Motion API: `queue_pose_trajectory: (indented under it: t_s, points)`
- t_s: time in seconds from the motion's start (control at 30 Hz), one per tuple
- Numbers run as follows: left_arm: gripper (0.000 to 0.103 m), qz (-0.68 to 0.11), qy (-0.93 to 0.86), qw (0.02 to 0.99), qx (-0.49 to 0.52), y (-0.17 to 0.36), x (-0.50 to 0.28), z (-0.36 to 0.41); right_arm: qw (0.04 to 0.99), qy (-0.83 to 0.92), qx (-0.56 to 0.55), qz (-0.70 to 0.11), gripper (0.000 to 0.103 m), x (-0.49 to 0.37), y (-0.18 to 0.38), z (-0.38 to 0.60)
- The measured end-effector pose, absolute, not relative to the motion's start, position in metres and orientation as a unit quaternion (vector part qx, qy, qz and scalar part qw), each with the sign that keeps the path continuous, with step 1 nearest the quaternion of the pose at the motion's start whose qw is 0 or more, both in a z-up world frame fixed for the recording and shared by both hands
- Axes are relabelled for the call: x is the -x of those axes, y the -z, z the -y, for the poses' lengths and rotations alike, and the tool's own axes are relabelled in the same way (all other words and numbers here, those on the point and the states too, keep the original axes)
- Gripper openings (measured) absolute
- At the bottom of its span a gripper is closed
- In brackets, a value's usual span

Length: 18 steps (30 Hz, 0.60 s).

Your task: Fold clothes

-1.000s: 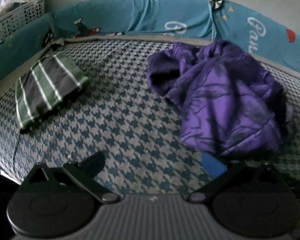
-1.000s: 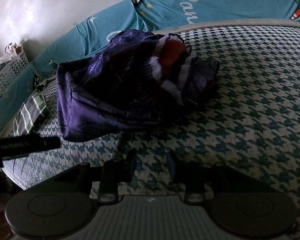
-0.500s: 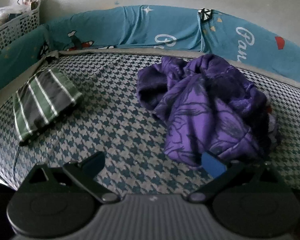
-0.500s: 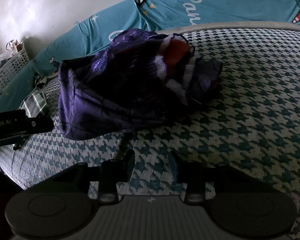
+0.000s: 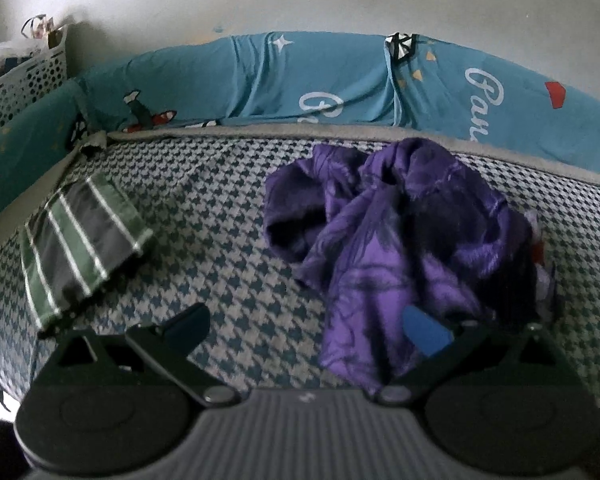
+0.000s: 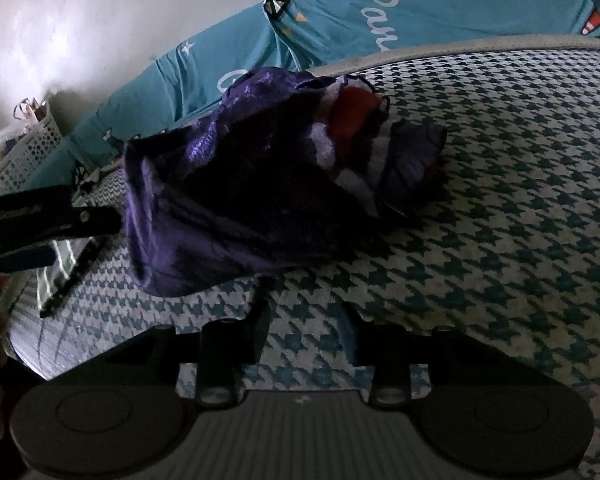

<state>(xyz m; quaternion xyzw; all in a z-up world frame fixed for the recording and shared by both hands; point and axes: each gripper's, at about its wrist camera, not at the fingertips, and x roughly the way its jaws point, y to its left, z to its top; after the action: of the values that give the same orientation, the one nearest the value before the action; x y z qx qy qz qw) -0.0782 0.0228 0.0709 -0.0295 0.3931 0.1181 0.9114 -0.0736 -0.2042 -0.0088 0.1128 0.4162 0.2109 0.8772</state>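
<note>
We see the left gripper (image 5: 306,330) with its jaws spread wide, nothing between them, above a houndstooth-patterned mattress (image 5: 220,216). A crumpled purple garment (image 5: 400,232) lies in a heap on the mattress; the gripper's blue-padded finger (image 5: 426,330) overlaps the garment's near edge, though we cannot tell whether it touches. Well apart from the purple garment, to its left, rests a folded green-and-grey striped cloth (image 5: 80,244). Behind the purple garment runs a teal printed bumper (image 5: 340,80), and a white perforated basket (image 5: 24,80) stands beyond the bumper's left end.

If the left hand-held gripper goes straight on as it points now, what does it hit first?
Probably the houndstooth mattress: the open left hand-held gripper has bare cover ahead between its fingers. The purple garment overlaps only the right finger, so it might brush that; depth is unclear.
</note>
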Motion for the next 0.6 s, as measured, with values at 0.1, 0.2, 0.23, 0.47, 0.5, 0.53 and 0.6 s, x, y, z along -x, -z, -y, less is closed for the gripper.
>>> queue_pose_trajectory:
  t_s: [0.1,0.2,0.23,0.47,0.5,0.53,0.6]
  points:
    - [0.103,-0.389,-0.118,0.913,0.027,-0.074,0.067,-0.022,0.878,-0.215,-0.117,-0.412,0.037,0.073,0.006,0.204]
    - [0.103,-0.389,-0.119,0.913,0.024,-0.073,0.056,-0.022,0.876,-0.218,-0.123,-0.412,0.037,0.071,0.005,0.203]
    - [0.103,-0.390,-0.120,0.913,0.023,-0.073,0.052,-0.021,0.876,-0.218,-0.124,-0.413,0.037,0.070,0.006,0.202]
    - [0.103,-0.392,-0.116,0.913,0.004,-0.062,0.039,-0.024,0.873,-0.210,-0.136,-0.419,0.037,0.067,0.009,0.203]
    - [0.103,-0.393,-0.115,0.913,0.003,-0.060,0.038,-0.024,0.873,-0.209,-0.136,-0.418,0.037,0.066,0.009,0.203]
    - [0.103,-0.393,-0.114,0.912,0.001,-0.058,0.037,-0.025,0.874,-0.209,-0.135,-0.417,0.037,0.065,0.009,0.202]
    - [0.103,-0.395,-0.113,0.912,0.006,-0.055,0.035,-0.027,0.875,-0.208,-0.133,-0.415,0.037,0.065,0.009,0.201]
